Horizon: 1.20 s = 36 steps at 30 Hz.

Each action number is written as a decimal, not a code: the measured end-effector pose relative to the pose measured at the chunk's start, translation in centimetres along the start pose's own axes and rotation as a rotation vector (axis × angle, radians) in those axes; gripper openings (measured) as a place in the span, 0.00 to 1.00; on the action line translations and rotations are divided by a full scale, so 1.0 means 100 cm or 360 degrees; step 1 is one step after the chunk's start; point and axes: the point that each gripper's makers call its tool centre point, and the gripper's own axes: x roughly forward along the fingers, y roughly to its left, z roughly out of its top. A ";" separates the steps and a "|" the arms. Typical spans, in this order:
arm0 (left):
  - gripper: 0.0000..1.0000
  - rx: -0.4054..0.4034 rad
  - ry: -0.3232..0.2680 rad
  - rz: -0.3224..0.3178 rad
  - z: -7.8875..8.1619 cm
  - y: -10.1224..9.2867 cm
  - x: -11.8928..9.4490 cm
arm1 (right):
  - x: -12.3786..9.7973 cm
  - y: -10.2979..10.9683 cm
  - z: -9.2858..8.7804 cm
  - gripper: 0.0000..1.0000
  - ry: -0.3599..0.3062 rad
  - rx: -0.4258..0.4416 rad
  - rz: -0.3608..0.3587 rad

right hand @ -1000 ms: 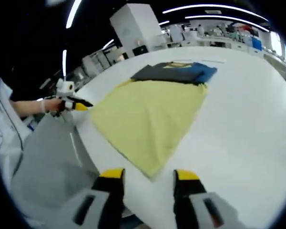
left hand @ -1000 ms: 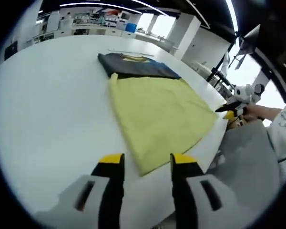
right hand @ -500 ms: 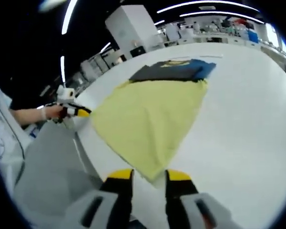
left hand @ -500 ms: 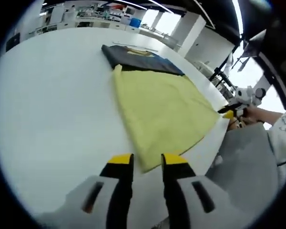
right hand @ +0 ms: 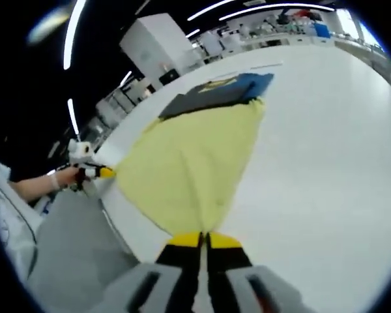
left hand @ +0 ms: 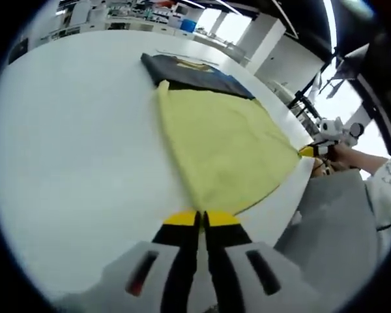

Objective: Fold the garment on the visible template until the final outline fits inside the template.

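A yellow garment (left hand: 218, 140) lies flat on the white table (left hand: 72, 150), reaching away from me. My left gripper (left hand: 201, 219) is shut on its near corner, yellow tips pressed together. At the garment's right corner I see my right gripper (left hand: 315, 151), held by a hand. In the right gripper view the yellow garment (right hand: 189, 160) also spreads ahead, and my right gripper (right hand: 203, 239) is shut on its near corner. My left gripper (right hand: 98, 172) sits at the garment's left corner. A dark grey and blue folded cloth (left hand: 192, 73) lies at the garment's far end; it is the dark cloth (right hand: 215, 94) in the other view too.
The table edge (left hand: 293, 195) runs close to the garment's near side, with grey clothing (left hand: 332, 228) of the person beyond it. A hand and forearm (right hand: 49, 182) hold the far gripper. Benches and shelves (right hand: 274, 29) stand past the wide white table top (right hand: 326, 143).
Both grippers have moved forward and gone from open to shut, each taking hold of a near corner of the yellow garment.
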 end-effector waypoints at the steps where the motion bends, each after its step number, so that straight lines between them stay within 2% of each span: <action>1: 0.00 -0.0006 -0.0006 -0.0019 0.000 -0.003 -0.001 | -0.001 0.002 -0.001 0.00 0.0001 0.0009 0.0001; 2: 0.00 -0.0001 -0.0021 -0.0061 0.000 -0.005 -0.003 | -0.003 0.002 -0.002 0.00 0.0000 0.0016 0.0006; 5: 0.00 -0.0032 -0.0011 -0.0091 -0.002 -0.011 -0.003 | -0.007 0.001 -0.004 0.00 0.0001 0.0037 0.0008; 7: 0.00 -0.0070 0.0031 -0.0139 -0.008 -0.018 -0.006 | -0.012 0.002 -0.007 0.00 0.0003 0.0056 0.0015; 10: 0.00 -0.0053 0.0111 -0.0209 -0.019 -0.027 -0.011 | -0.020 -0.001 -0.010 0.00 0.0016 0.0075 0.0032; 13: 0.00 -0.0077 0.0218 -0.0297 -0.034 -0.040 -0.016 | -0.029 0.004 -0.020 0.00 0.0037 0.0083 0.0043; 15: 0.00 -0.0070 0.0257 -0.0330 -0.041 -0.046 -0.019 | -0.034 0.006 -0.025 0.00 0.0055 0.0093 0.0052; 23: 0.00 -0.0128 0.0364 -0.0428 -0.060 -0.062 -0.030 | -0.049 0.010 -0.048 0.00 0.0103 0.0143 0.0077; 27: 0.00 -0.0142 0.0419 -0.0431 -0.067 -0.059 -0.028 | -0.048 0.007 -0.058 0.00 0.0136 0.0168 0.0081; 31: 0.00 -0.0142 0.0406 -0.0456 -0.062 -0.062 -0.032 | -0.052 0.013 -0.052 0.00 0.0117 0.0199 0.0098; 33: 0.00 -0.0161 0.0368 -0.0495 -0.053 -0.063 -0.035 | -0.056 0.014 -0.047 0.00 0.0096 0.0230 0.0120; 34: 0.00 -0.0174 0.0338 -0.0515 -0.048 -0.065 -0.037 | -0.058 0.015 -0.044 0.00 0.0087 0.0241 0.0128; 35: 0.00 -0.0208 0.0255 -0.0538 -0.036 -0.067 -0.038 | -0.060 0.017 -0.040 0.00 0.0067 0.0258 0.0142; 36: 0.00 -0.0215 0.0236 -0.0536 -0.033 -0.069 -0.039 | -0.061 0.018 -0.039 0.00 0.0062 0.0262 0.0146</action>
